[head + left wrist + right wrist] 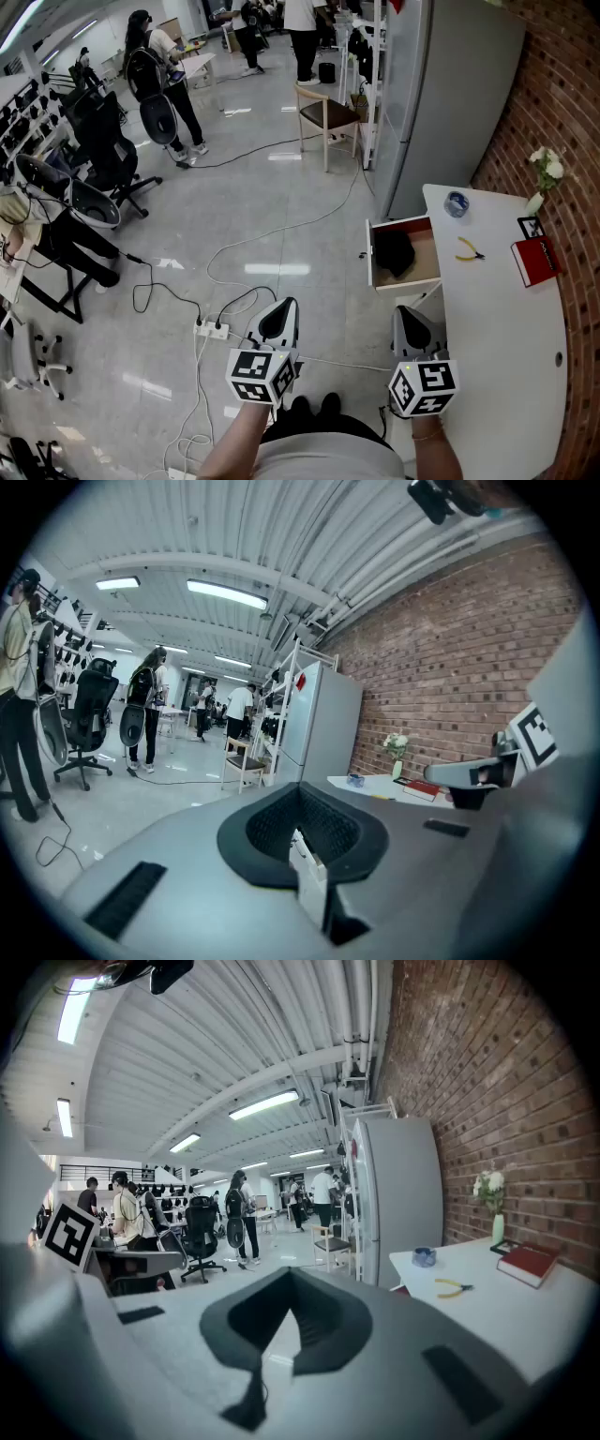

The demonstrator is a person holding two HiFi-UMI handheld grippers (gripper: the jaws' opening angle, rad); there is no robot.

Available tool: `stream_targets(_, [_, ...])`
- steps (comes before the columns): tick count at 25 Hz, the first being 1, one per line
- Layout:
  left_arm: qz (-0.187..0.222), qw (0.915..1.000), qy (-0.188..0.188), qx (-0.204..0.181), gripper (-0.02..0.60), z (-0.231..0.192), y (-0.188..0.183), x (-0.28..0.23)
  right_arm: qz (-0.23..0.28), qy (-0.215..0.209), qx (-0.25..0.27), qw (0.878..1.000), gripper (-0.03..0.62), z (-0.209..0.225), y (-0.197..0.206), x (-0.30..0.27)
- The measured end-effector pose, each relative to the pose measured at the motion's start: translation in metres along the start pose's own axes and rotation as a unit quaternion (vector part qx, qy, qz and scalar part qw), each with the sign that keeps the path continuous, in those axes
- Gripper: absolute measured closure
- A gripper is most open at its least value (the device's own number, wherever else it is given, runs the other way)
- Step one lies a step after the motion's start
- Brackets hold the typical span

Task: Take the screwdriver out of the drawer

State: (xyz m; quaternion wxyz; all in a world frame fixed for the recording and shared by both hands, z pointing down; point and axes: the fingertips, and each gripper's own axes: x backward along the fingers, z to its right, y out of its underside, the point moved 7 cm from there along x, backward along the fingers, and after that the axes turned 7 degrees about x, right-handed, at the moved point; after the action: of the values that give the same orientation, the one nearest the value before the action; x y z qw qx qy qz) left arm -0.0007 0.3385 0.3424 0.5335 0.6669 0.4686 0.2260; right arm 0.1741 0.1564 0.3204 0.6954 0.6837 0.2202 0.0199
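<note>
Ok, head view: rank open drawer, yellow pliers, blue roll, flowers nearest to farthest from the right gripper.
1. Open drawer, left of desk.
2. Yellow pliers, mid desktop.
3. Blue roll, desk's far end.
4. Flowers, far right corner.

Right tool [286,1302] (jaws together), pliers [454,1287] beyond

Free: bare floor [281,225] ahead of L gripper [279,321] jaws.
Obstacles:
- power strip w/ cables [211,328], low, left of L jaws
- open drawer [424,262] ahead of R gripper [410,328] jaws, dark object [394,251] inside
- white table [497,347] close on right of R jaws
- grey cabinet [441,103] beyond drawer
</note>
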Motion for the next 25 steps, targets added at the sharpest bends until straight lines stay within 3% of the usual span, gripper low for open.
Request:
stream_targets(11, [0.008,0.9999,-0.002,-0.015,0.589,0.001,-0.003,-0.005,0.025,0.014,0.004,1.0,0.592,0.006,-0.004,-0.006])
stream_targets(18, [0.001,0.9998,-0.007,-0.019,0.586,0.007,0.003,-0.005,0.011,0.019,0.008,1.0,0.592,0.009,0.006,-0.001])
stream_targets(25, [-0.008,0.9998,-0.004,-0.02,0.472,0.007,0.009,-0.016,0.003,0.025,-0.008,1.0,0.592,0.018,0.014,-0.005])
